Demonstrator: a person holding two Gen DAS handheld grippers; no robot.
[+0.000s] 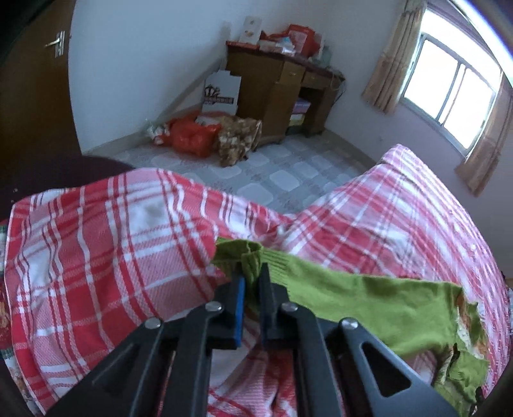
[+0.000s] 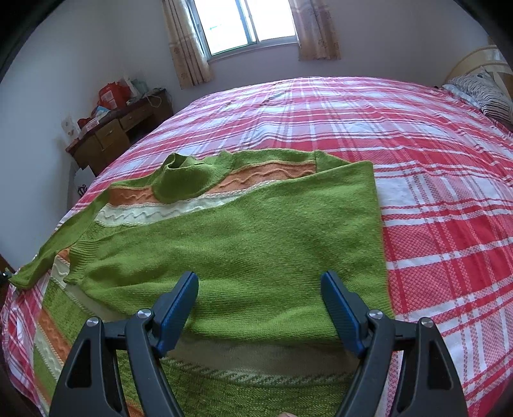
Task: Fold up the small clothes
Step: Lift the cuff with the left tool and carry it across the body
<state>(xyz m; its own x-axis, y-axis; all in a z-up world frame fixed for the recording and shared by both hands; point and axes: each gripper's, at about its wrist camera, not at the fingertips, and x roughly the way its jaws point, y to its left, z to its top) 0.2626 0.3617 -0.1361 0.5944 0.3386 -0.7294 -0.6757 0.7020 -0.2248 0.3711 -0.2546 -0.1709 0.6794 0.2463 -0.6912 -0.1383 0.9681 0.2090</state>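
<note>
A green knit sweater (image 2: 243, 243) with orange and cream bands lies spread on the red plaid bed (image 2: 433, 192), one side folded over its body. Its left sleeve (image 2: 64, 237) stretches toward the bed's left edge. My left gripper (image 1: 251, 272) is shut on the cuff of that green sleeve (image 1: 352, 298) and holds it just above the bedspread. My right gripper (image 2: 259, 282) is open and empty, with its fingers over the lower part of the sweater's folded panel.
A wooden desk (image 1: 288, 86) with clutter stands by the wall, with bags (image 1: 192, 134) on the tiled floor. A window (image 2: 243, 22) with curtains is behind the bed. A pillow (image 2: 484, 93) lies at the far right. The bed edge (image 1: 224, 192) drops to the floor.
</note>
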